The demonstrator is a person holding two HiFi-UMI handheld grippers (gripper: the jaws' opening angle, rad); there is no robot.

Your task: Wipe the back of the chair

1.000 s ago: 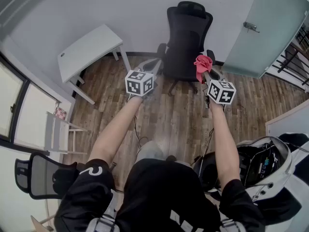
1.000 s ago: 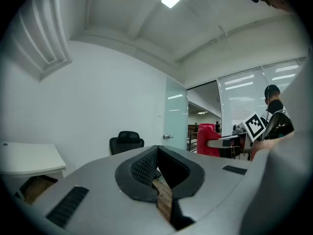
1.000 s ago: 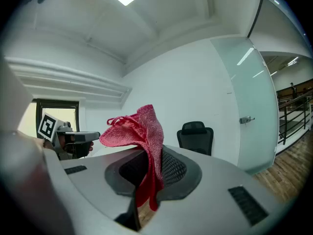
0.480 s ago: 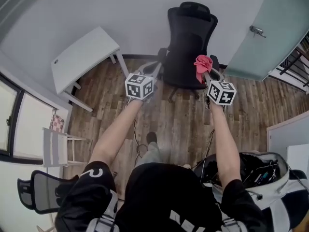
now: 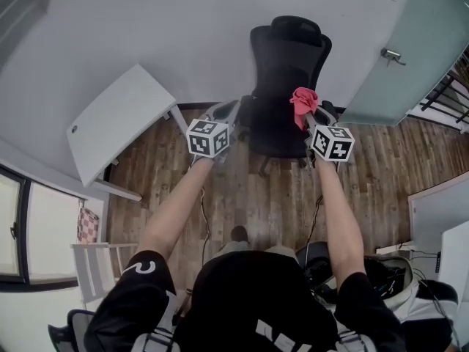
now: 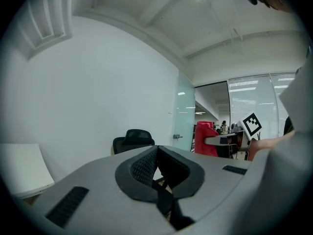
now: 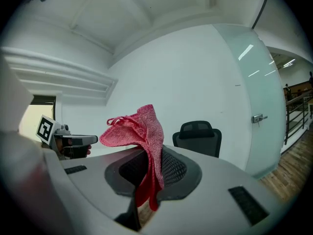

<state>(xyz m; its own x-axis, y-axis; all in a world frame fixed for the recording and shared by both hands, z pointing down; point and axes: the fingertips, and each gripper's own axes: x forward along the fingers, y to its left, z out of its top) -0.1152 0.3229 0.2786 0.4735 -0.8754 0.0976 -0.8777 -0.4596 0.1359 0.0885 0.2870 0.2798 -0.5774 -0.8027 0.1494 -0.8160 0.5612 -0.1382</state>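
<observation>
Only your right gripper point(image 7: 148, 156) view shows its jaws clamped on the crumpled pink woven cloth point(image 7: 138, 129), while your left gripper point(image 6: 155, 151), jaws pressed together on nothing, is held level beside it, both stretched well out before you, short of the black mesh-backed office chair point(image 5: 287, 68).

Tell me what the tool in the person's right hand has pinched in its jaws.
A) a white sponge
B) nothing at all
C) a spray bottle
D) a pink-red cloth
D: the right gripper has its jaws closed on a pink-red cloth, which sticks up above them.
</observation>
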